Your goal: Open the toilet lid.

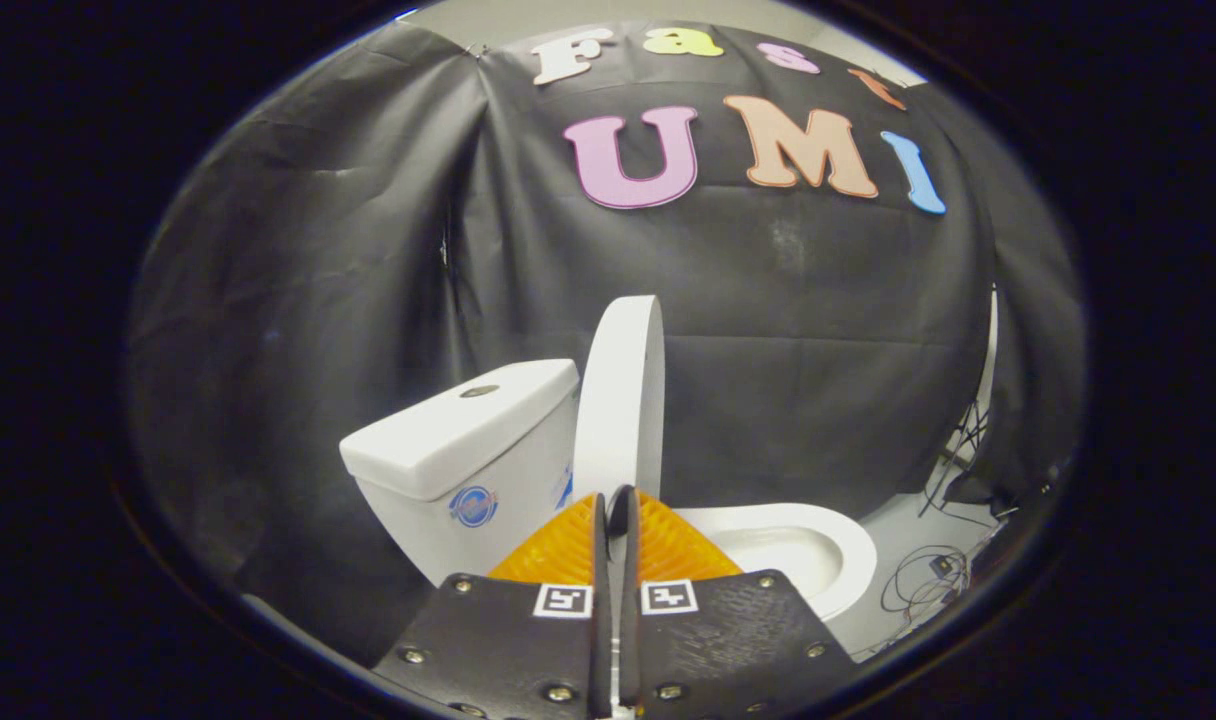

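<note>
Pinching shut on nothing visible, the gripper shows its orange fingers nearly meeting, only a thin slit between them. Just ahead of the tips stands the toilet lid, upright, edge-on, leaning toward the tank. Beyond and to the side, the open bowl rim. Judged: lid looks rigid moulded plastic, light, glossy and slippery; hinged at its base. Best purchase is the free top edge or rim, not the slick face.
</note>
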Action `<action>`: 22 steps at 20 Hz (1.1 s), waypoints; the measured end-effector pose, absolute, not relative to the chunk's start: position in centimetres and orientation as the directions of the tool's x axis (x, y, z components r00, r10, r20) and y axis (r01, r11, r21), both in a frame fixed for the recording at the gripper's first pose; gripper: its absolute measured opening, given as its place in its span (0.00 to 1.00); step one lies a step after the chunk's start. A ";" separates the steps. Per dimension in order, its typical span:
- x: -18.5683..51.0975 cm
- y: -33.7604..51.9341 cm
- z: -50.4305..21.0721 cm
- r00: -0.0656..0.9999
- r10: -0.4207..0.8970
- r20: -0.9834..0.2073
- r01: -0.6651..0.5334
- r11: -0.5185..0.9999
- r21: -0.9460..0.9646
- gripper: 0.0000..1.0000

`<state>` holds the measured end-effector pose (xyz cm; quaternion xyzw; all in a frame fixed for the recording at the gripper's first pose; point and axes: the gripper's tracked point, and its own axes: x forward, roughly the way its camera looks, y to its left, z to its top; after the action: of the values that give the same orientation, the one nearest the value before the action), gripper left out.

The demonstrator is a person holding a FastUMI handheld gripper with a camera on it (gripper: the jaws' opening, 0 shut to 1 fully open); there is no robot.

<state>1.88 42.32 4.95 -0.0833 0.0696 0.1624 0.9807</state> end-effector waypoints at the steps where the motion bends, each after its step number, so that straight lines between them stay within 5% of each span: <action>1: 1.8 42.4 5.0 0.933 0.318 -0.170 -0.342 0.929 -0.141 0.04; 22: 0.8 48.0 3.9 0.906 0.394 -0.155 -0.415 0.899 -0.142 0.06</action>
<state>0.77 48.02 3.87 -0.0862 0.0614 0.2078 0.9724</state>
